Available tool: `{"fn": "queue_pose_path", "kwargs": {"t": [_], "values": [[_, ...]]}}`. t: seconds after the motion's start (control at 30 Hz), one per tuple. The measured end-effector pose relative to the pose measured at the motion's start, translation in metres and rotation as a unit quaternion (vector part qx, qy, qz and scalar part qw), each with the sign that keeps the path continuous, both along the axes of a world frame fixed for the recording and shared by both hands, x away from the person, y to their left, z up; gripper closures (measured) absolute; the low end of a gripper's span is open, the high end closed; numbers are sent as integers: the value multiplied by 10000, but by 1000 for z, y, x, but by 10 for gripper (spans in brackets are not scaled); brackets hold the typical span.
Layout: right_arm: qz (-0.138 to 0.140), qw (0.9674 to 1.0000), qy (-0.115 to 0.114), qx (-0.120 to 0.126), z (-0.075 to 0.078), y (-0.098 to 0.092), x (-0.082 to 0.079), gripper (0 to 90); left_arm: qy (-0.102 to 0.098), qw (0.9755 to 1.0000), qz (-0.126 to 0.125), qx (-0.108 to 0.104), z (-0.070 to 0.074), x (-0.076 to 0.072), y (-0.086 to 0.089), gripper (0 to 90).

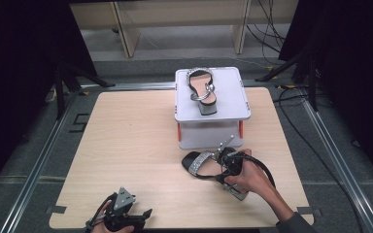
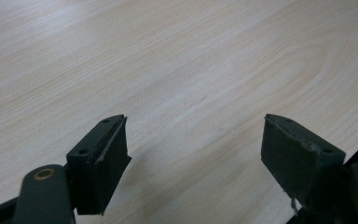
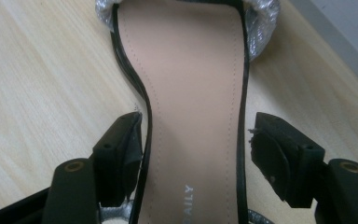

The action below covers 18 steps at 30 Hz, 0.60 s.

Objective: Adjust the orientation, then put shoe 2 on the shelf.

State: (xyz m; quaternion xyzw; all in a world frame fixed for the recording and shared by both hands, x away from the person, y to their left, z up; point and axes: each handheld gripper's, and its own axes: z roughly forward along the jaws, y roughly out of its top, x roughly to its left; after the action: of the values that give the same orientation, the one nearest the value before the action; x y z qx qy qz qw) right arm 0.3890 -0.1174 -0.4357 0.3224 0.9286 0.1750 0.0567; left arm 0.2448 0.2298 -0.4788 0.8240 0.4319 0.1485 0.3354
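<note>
sandal (image 1: 201, 163) lay flat on the table (image 1: 126, 145), just in front of the white stand (image 1: 212, 104) | right gripper (image 3: 196, 154) straddled its insole, jaws wide, pads not squeezing | left gripper (image 2: 193, 154) sat wide over bare wood | second sandal (image 1: 203, 90) was up on the stand

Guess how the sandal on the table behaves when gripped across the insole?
The sandal probably has a stiff sole, so the right gripper, jaws straddling its narrow waist, should hold. Its block heel likely makes it tail-heavy and apt to tilt. The thin straps look floppy.

The sandal (image 3: 193, 107) has a beige insole, black edging and a glittery silver strap. The counter (image 1: 126, 145) is pale wood grain.
</note>
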Motion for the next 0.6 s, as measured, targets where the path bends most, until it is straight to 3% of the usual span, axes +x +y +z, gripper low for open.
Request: {"fn": "queue_pose_path", "kwargs": {"t": [0.03, 0.2, 0.37, 0.43, 0.6], "values": [[16, 10000, -1, -29, -1, 0, -1, 325, 3, 9998, -147, 109, 1, 1, 2, 221], [79, 9998, 19, -176, -6, -2, -1, 290, -28, 10000, -2, 40, 0, 0, 0, 222], [118, 9998, 64, -153, -9, -4, 2, 276, 24, 9999, -92, 102, 2, 0, 2, 222], [120, 9997, 139, -131, -10, -5, 1, 279, -37, 10000, 25, 41, -1, 0, 0, 222], [314, 9991, 258, -84, -15, -4, 3, 304, -47, 10000, 19, 28, 0, 0, -1, 222]]}}
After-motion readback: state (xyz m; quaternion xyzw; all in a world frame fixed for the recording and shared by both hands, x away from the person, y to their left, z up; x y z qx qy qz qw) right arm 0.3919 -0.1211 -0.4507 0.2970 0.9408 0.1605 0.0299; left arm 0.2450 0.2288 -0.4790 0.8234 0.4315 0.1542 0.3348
